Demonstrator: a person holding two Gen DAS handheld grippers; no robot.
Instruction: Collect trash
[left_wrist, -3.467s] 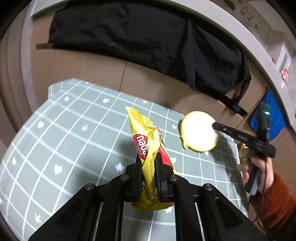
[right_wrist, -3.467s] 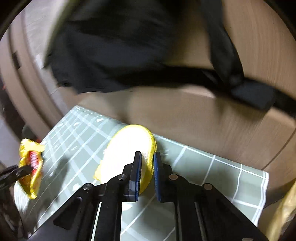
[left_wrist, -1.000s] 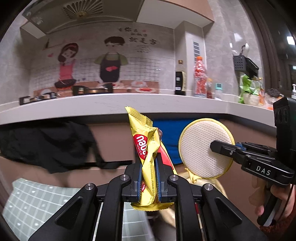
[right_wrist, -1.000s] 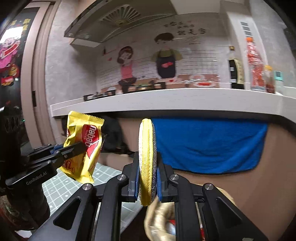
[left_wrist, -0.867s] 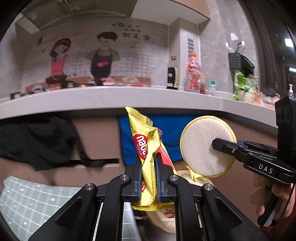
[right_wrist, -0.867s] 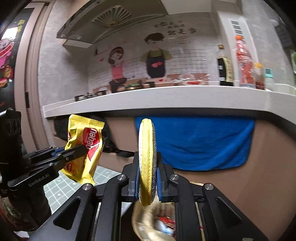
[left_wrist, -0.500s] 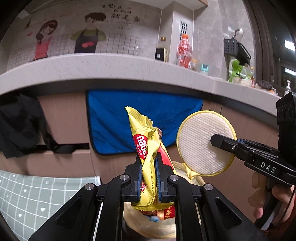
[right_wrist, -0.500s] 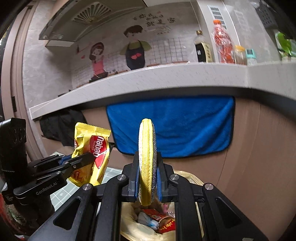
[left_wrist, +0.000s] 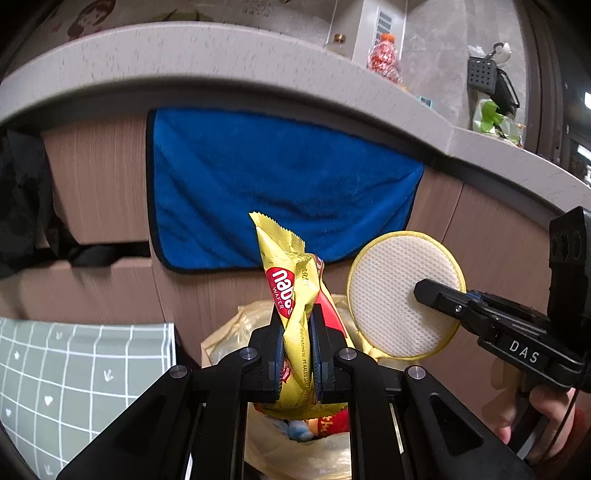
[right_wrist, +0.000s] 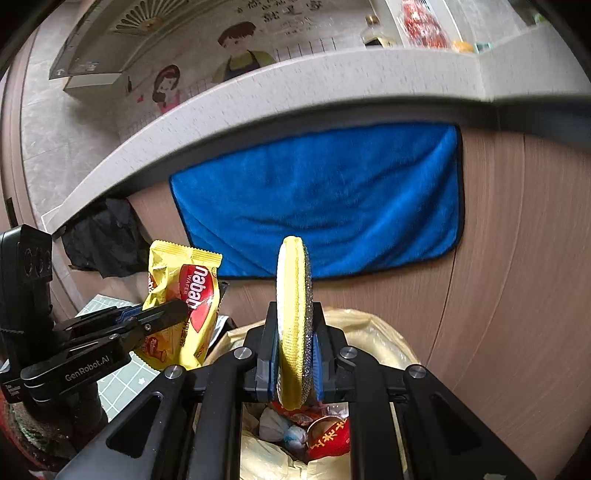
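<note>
My left gripper (left_wrist: 298, 332) is shut on a yellow wafer wrapper (left_wrist: 291, 291) with a red logo, held upright. In the right wrist view that wrapper (right_wrist: 184, 299) hangs at the left in the left gripper (right_wrist: 177, 308). My right gripper (right_wrist: 295, 347) is shut on a round yellow-rimmed scrub pad (right_wrist: 294, 317), seen edge-on. From the left wrist view the pad (left_wrist: 404, 295) shows its white mesh face, clamped in the right gripper (left_wrist: 419, 290). Both are held above a pale yellow trash bag (right_wrist: 380, 343) with wrappers inside; the same trash bag (left_wrist: 229, 332) lies under the left fingers.
A blue towel (left_wrist: 273, 184) hangs on the wooden cabinet front under a grey counter (left_wrist: 221, 55). A green checked mat (left_wrist: 74, 365) covers the table at lower left. Black cloth (right_wrist: 103, 240) hangs further left. A hand (left_wrist: 550, 410) holds the right gripper's handle.
Both grippers swung away from the table, then dropped and tilted down toward the cabinet. The trash bag's opening has come into view beneath them. Wrapper and pad stay clamped.
</note>
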